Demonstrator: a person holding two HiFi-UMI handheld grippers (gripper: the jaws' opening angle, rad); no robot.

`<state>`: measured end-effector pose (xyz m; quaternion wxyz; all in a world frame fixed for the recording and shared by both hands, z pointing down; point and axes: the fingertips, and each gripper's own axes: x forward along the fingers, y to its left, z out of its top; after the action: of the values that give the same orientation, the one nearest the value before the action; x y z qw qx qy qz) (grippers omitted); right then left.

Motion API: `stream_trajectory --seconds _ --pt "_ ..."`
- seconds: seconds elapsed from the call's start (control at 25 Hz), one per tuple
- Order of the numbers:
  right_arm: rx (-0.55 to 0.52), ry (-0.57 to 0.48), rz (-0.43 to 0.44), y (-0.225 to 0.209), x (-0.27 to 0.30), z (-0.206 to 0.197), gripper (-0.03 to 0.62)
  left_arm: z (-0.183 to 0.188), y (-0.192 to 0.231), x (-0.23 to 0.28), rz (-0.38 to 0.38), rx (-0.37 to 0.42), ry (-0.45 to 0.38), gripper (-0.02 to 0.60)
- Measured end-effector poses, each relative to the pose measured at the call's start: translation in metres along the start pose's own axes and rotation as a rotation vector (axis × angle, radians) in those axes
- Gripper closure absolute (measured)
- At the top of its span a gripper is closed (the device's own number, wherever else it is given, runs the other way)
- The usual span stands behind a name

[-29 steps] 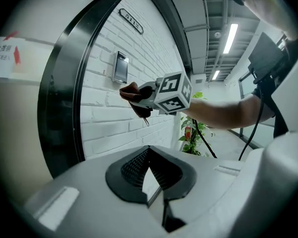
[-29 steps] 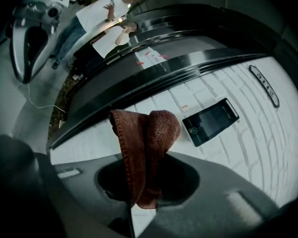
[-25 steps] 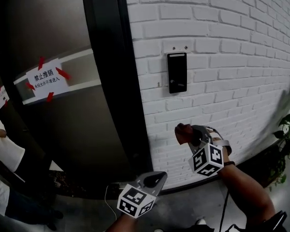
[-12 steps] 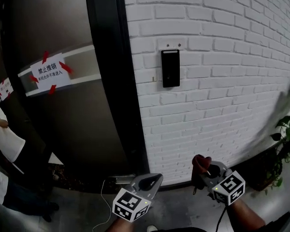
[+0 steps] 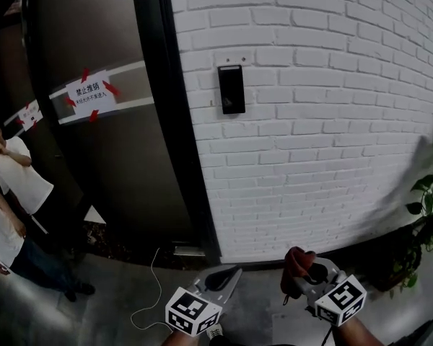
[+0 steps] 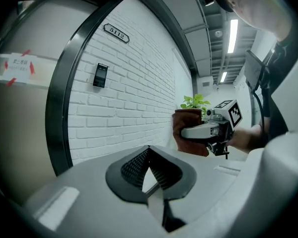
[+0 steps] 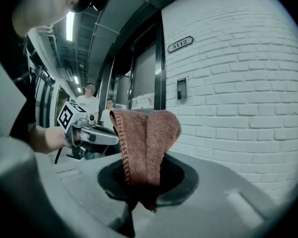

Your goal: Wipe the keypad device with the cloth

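Brown cloth (image 5: 296, 263) clamped in right tool (image 5: 305, 274), held low, well below black keypad device (image 5: 232, 89) on white brick wall (image 5: 332, 121); left tool (image 5: 231, 272) closed, empty, alongside

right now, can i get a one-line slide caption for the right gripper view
Right claw shut on a folded brown cloth, keypad device mounted on the white brick wall beyond.

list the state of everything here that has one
left tool, shut, empty, held low
right tool, shut on the cloth
cloth, bunched, sticking up from the right tool, clear of the wall
keypad device, mounted on the brick wall, screen dark, untouched
paper sign, taped to the door
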<state>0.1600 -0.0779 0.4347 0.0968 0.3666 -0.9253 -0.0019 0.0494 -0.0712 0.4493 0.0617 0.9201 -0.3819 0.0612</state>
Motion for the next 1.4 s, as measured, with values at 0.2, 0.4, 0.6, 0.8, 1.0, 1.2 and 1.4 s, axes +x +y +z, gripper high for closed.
stream_trajectory --seconds 0.2,0.4,0.6,0.8,1.0,1.2,1.4 --pt "0.029 0.012 0.037 0.009 -0.041 -0.025 0.540 -0.020 -0.040 -0.009 0.052 -0.056 0.006 0.565" --pt "0.052 0.030 0.061 0.017 -0.058 -0.034 0.540 -0.031 -0.058 -0.024 0.090 -0.073 0.036 0.565" --pt "0.058 0.019 0.059 0.027 -0.052 -0.030 0.540 -0.030 -0.057 -0.033 0.082 -0.076 0.038 0.565" --pt "0.078 0.015 0.045 0.045 -0.037 -0.022 0.542 -0.029 -0.038 -0.050 0.066 -0.087 0.056 0.565" --pt "0.082 0.012 0.005 0.055 -0.020 -0.021 0.542 -0.025 -0.006 -0.069 0.072 -0.065 0.047 0.565" --pt "0.071 0.016 -0.049 0.054 -0.012 -0.018 0.542 -0.025 0.009 -0.076 0.049 -0.048 0.046 0.565" --pt "0.076 0.048 -0.100 0.053 -0.016 -0.025 0.542 -0.026 0.021 -0.083 0.038 -0.054 0.042 0.565"
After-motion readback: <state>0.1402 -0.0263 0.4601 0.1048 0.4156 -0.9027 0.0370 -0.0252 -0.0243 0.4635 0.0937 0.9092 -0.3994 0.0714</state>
